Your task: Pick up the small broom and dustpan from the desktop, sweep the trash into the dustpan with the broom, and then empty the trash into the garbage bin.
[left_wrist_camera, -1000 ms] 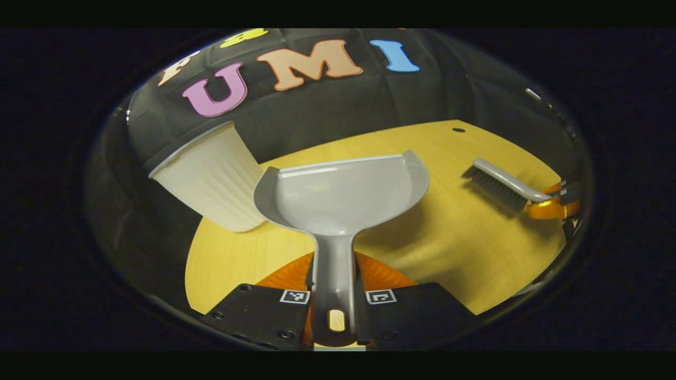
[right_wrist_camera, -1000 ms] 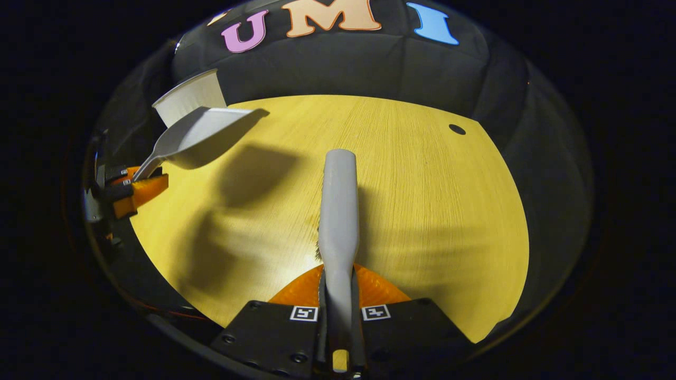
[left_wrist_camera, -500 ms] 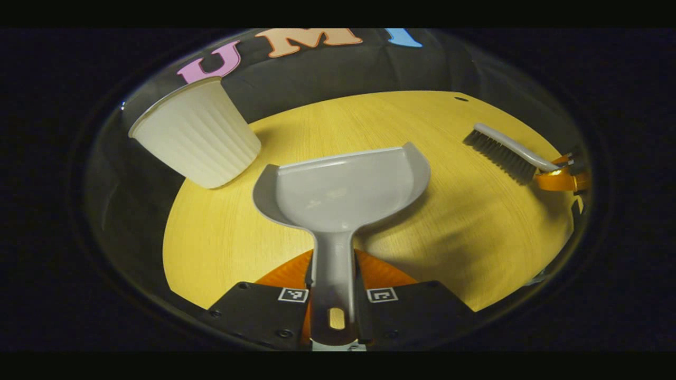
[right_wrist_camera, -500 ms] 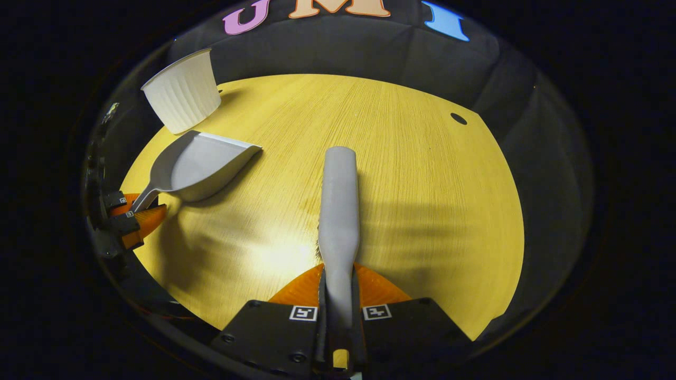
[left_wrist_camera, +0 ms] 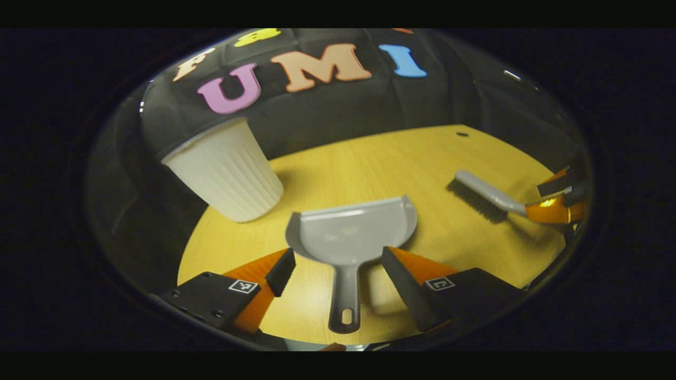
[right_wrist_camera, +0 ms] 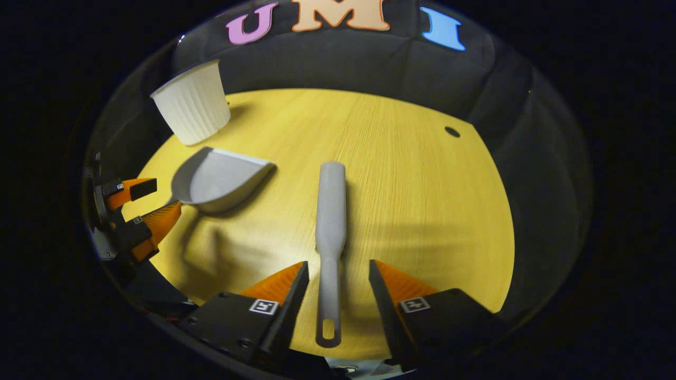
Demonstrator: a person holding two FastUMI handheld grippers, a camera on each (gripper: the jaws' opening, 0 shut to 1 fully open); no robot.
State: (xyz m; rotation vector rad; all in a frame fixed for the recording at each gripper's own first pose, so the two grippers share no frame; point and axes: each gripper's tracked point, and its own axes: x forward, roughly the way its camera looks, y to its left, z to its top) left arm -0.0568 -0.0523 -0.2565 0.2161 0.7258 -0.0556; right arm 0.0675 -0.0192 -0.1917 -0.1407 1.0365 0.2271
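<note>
Both grippers have just let go: the left gripper (left_wrist_camera: 338, 259) stands open around the dustpan (left_wrist_camera: 351, 235), the right gripper (right_wrist_camera: 335, 279) around the broom (right_wrist_camera: 330, 221), both resting on the desktop (right_wrist_camera: 412, 184), suggesting the task is finished.

Grey plastic dustpan (left_wrist_camera: 351, 232): 1, I count just the one, flat on desk.
Small grey-handled broom w/ dark bristles (right_wrist_camera: 330, 211): 1.
White ribbed paper-cup-shaped bin (left_wrist_camera: 224, 169): 1.
Yellow wood-grain desktop (right_wrist_camera: 412, 184): 1.
Dark round hole in desktop (right_wrist_camera: 452, 131): 1.
Two-finger grippers: 2 on my end, left gripper (left_wrist_camera: 338, 266) & right gripper (right_wrist_camera: 334, 282).
Square marker tags: 2 per gripper, 1 on each finger base.
</note>
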